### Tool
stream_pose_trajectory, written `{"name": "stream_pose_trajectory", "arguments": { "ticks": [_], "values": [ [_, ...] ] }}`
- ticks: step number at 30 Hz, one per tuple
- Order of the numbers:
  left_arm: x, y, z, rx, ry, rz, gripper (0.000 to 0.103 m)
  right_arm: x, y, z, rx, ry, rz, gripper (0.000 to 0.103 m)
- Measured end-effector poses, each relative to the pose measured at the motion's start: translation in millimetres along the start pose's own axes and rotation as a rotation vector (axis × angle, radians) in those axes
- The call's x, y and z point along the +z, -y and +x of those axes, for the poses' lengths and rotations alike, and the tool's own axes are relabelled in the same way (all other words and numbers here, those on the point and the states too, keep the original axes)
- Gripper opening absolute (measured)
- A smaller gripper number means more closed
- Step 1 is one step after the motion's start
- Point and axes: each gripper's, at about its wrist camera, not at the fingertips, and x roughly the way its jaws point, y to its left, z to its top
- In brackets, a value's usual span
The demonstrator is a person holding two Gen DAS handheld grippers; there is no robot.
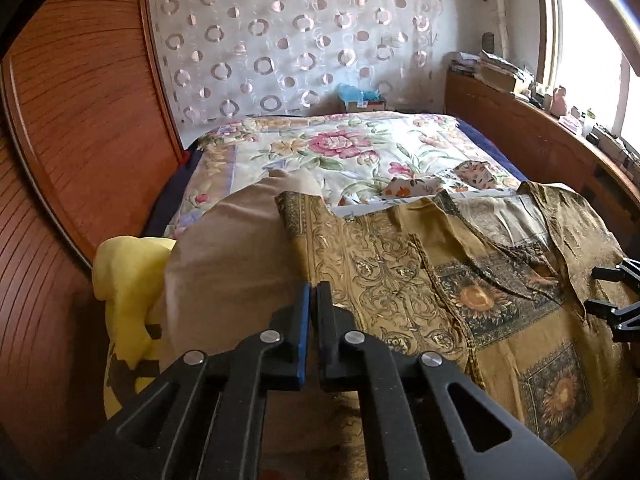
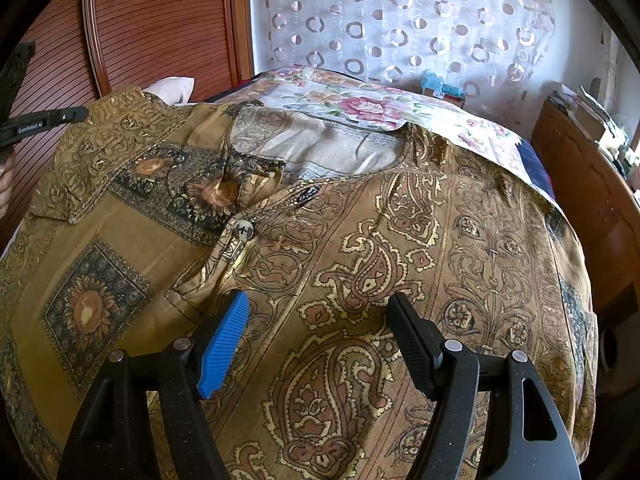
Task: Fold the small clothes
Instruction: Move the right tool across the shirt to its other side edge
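A brown-gold patterned shirt (image 1: 440, 280) with sunflower squares and paisley lies spread, front up, across the bed (image 2: 360, 240). My left gripper (image 1: 314, 292) is shut on the shirt's left edge. The cloth there is raised and turned over, so its plain beige underside (image 1: 224, 264) shows. In the right wrist view the left gripper (image 2: 80, 113) sits at the shirt's lifted upper-left corner. My right gripper (image 2: 318, 300) hangs open just above the paisley front, below the button (image 2: 243, 229), with nothing between its fingers. It also shows at the right edge of the left wrist view (image 1: 592, 288).
A floral bedspread (image 1: 340, 148) covers the bed beyond the shirt, with small floral cloth pieces (image 1: 420, 184) on it. A yellow cloth (image 1: 124, 280) lies at the left, beside a wooden wardrobe (image 1: 80, 120). A cluttered wooden shelf (image 1: 520, 128) runs along the right.
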Motion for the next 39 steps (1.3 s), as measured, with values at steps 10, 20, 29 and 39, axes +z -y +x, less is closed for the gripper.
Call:
{"name": "stream_pose_trajectory", "arguments": {
  "ticks": [10, 20, 29, 39],
  "values": [
    [-0.4, -10.4, -38.5, 0.004, 0.077, -0.023, 0.007, -0.1, 0.1, 0.0, -0.001, 0.002, 0.002, 0.074],
    [-19.7, 18.5, -86.0, -0.064, 0.199, 0.017, 0.061, -0.3, 0.1, 0.0, -0.003, 0.002, 0.004, 0.075],
    [-37.6, 56.4, -104.4, -0.081, 0.248, 0.062, 0.079, -0.4, 0.2, -0.1, -0.003, 0.002, 0.005, 0.075],
    [-57.5, 96.2, -109.5, -0.126, 0.228, 0.083, 0.079, -2.9, 1.2, -3.1, -0.01, 0.005, 0.011, 0.076]
  ]
}}
